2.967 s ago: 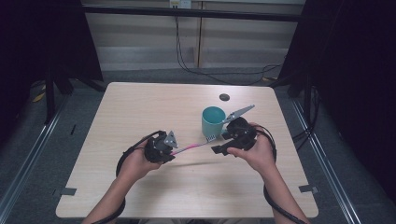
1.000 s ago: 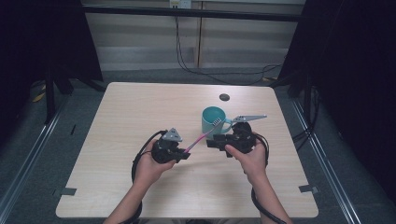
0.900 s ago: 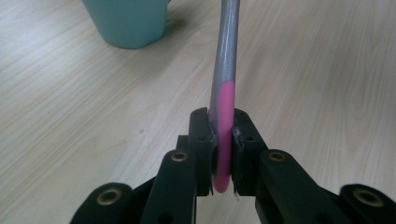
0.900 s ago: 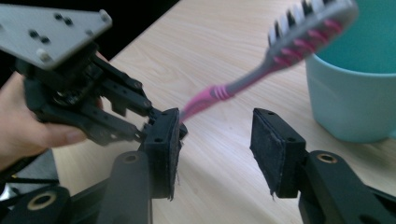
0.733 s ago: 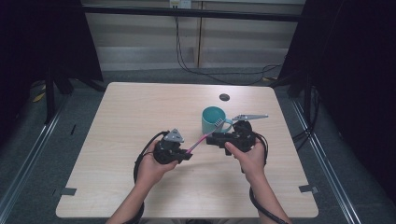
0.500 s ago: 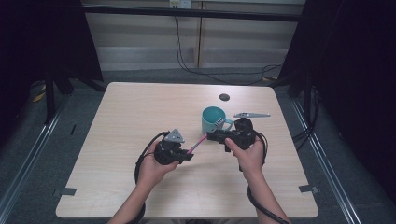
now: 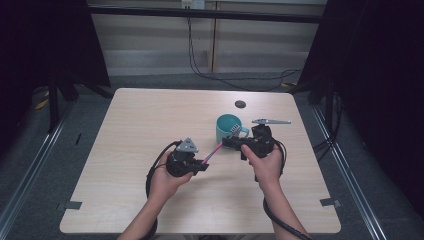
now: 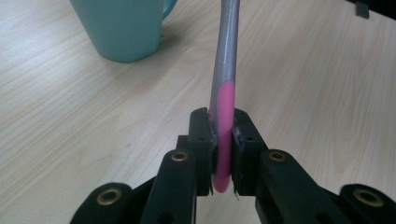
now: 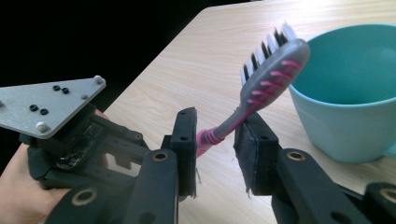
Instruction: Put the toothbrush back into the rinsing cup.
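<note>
A pink and grey toothbrush (image 7: 215, 150) runs between my two grippers, just in front of a teal mug (image 7: 227, 127). My left gripper (image 7: 204, 164) is shut on the pink handle end (image 8: 223, 140), and the grey shaft (image 8: 226, 56) rises away toward the mug (image 8: 122, 25). My right gripper (image 7: 231, 143) is open, its jaws standing either side of the brush's neck (image 9: 212, 135). The neck leans against one pad (image 9: 250, 140). The bristled head (image 9: 273, 65) sticks up beside the mug's rim (image 9: 355, 93). The left gripper (image 9: 70, 130) shows behind, in a hand.
A small dark disc (image 7: 240, 104) lies on the wooden table (image 7: 150, 115) beyond the mug. Black cables loop from both grippers near the person's wrists. Dark frames and a floor rail surround the table.
The left hand has shifted slightly right. The right gripper has turned so its grey plate lies level. The toothbrush head now sits up by the mug's rim.
</note>
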`<move>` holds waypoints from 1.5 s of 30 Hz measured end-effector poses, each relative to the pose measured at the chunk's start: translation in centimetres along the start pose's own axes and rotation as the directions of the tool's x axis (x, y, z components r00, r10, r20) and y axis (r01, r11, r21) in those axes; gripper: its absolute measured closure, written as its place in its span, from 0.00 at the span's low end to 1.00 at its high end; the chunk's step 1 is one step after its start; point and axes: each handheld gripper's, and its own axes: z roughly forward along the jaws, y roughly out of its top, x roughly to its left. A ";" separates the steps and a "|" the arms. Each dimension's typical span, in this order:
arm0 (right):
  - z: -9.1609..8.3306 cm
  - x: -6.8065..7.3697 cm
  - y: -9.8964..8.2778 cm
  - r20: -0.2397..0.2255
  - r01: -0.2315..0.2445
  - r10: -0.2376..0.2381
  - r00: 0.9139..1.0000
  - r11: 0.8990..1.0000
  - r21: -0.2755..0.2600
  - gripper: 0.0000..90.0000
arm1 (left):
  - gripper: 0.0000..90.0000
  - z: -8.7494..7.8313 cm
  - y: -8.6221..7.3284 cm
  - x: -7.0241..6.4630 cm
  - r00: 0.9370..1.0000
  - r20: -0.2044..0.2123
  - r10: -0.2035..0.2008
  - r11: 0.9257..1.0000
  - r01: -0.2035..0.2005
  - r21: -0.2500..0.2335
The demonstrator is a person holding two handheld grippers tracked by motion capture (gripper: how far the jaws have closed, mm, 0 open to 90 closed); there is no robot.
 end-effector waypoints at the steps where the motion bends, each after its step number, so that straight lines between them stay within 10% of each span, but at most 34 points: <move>1: 0.0 0.0 0.0 -0.003 0.000 0.000 1.000 1.000 -0.004 0.77 | 0.90 0.0 0.0 0.0 1.000 0.000 -0.001 1.000 0.001 0.003; 24: -0.1 -0.1 0.1 0.002 -0.011 0.011 1.000 1.000 -0.029 0.84 | 0.90 0.6 0.2 -0.9 1.000 0.012 -0.002 1.000 0.002 -0.002; 30: -0.1 -0.1 0.1 -0.079 -0.059 0.053 0.995 0.995 -0.083 0.93 | 0.88 1.6 0.3 -1.8 1.000 0.029 0.007 1.000 -0.007 0.006; 45: 0.3 0.7 0.7 -0.043 0.007 -0.011 0.999 0.996 -0.090 0.94 | 0.79 3.0 0.9 -3.7 0.996 0.053 0.075 0.997 -0.076 0.012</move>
